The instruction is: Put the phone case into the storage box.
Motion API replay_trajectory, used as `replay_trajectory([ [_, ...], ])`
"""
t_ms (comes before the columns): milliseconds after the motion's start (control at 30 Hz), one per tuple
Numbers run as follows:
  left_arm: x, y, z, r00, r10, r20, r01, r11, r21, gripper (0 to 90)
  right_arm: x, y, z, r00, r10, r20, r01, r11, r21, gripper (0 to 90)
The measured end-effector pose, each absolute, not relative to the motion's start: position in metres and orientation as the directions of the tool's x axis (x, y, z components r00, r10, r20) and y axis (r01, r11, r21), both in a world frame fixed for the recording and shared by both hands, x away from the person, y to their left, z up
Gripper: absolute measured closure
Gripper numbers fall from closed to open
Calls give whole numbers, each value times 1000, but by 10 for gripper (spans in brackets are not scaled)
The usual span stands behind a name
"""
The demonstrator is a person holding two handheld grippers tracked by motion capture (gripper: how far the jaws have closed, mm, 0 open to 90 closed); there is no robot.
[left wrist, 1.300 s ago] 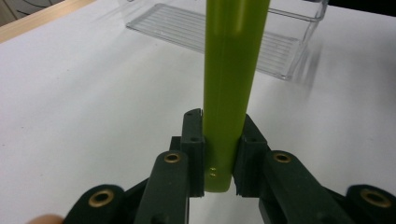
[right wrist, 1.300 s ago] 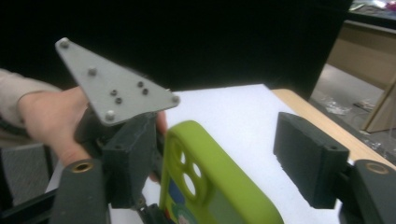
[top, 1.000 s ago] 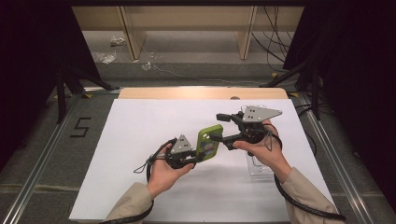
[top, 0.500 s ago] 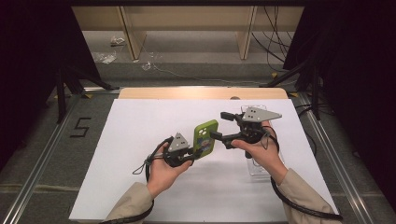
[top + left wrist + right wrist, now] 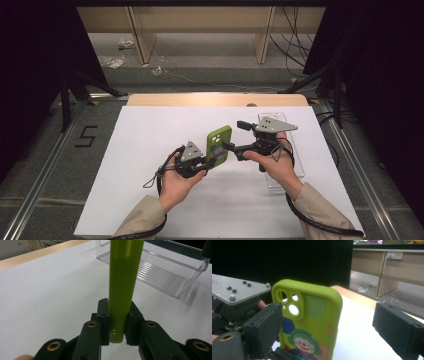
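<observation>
A glossy lime-green phone case (image 5: 219,145), rounded at the corners and printed with a clown, is held upright above the white bench (image 5: 125,165), pinched at its lower edge by the left hand-held gripper (image 5: 212,161). The right hand-held gripper (image 5: 230,135), just opened, is spread beside it. A ribbed clear tray (image 5: 295,167) is seen behind.

Counter (image 5: 150,200): white sheet over most of the top, a strip of bare wood (image 5: 200,100) along the far edge. One clear plastic tray (image 5: 295,170) lies directly on the sheet at the right side, ribbed floor, long side running front to back. Grey floor (image 5: 50,165) around.
</observation>
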State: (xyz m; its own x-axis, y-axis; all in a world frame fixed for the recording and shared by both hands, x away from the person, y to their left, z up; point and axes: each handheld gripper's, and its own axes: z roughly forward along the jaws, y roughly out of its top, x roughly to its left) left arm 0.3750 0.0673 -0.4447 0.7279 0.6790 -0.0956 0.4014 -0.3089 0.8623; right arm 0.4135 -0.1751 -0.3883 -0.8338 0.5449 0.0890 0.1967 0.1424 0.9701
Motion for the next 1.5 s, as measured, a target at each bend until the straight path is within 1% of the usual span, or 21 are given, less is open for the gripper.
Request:
replay_trajectory([
  [133, 375, 67, -445, 723, 684, -96, 405, -306, 862, 766, 412, -171, -390, -831, 549, 88, 199, 147, 969, 71],
  [300, 376, 66, -445, 717, 690, -101, 411, -302, 860, 766, 410, -166, -392, -825, 560, 79, 197, 153, 968, 57],
  [1233, 376, 52, -449, 707, 699, -107, 426, -300, 854, 766, 413, -148, -400, -788, 607, 100, 230, 139, 963, 36],
  [1500, 377, 51, -449, 688, 717, -115, 439, -285, 852, 766, 413, -145, -402, -761, 641, 98, 233, 129, 964, 39],
])
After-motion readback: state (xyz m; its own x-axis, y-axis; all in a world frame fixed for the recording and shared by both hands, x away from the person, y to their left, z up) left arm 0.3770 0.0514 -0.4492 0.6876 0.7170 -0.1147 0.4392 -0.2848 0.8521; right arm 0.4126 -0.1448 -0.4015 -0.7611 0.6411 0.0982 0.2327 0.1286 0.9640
